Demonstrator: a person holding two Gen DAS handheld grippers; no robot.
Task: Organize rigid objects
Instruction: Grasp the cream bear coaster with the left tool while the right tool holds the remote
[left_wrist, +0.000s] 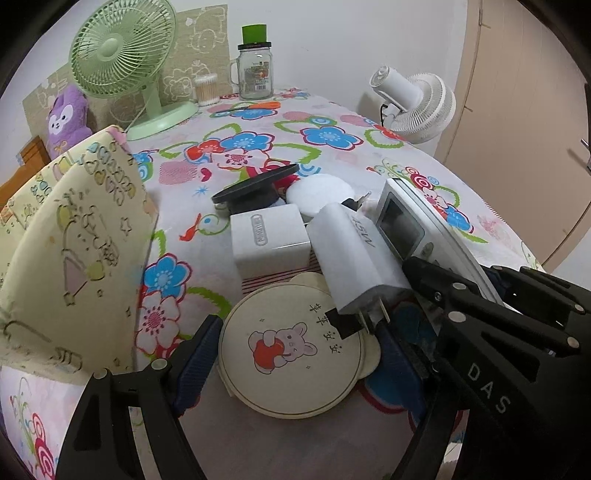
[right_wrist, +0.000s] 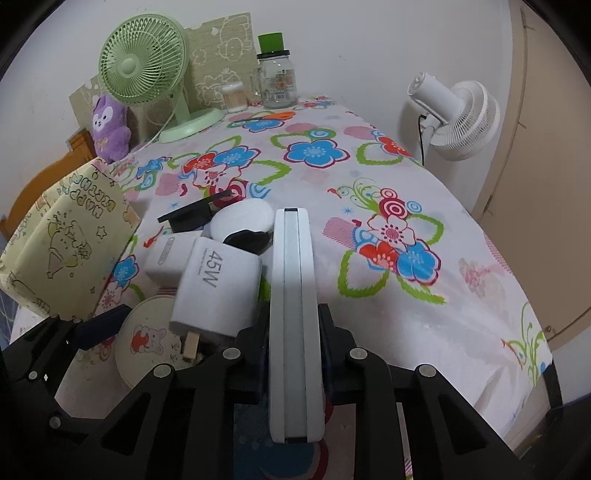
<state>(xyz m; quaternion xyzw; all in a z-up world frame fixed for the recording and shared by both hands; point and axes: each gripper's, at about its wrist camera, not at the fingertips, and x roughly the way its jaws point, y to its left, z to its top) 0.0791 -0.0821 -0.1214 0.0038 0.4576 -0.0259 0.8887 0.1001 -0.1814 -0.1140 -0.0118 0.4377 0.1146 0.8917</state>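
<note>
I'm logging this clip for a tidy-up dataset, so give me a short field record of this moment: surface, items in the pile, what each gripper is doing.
surface: floral tablecloth
pile: 45W charger, square charger, round tin, white pad, black disc
right gripper: jaws shut on remote, held on edge
left gripper: jaws flank the round tin; contact unclear
beside pile: yellow gift bag

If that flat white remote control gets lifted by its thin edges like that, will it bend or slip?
Probably no bending: the flat white remote control looks like hard plastic. It might pivot, since the right gripper pinches only one end. Its smooth sides look a bit slippery.
</note>
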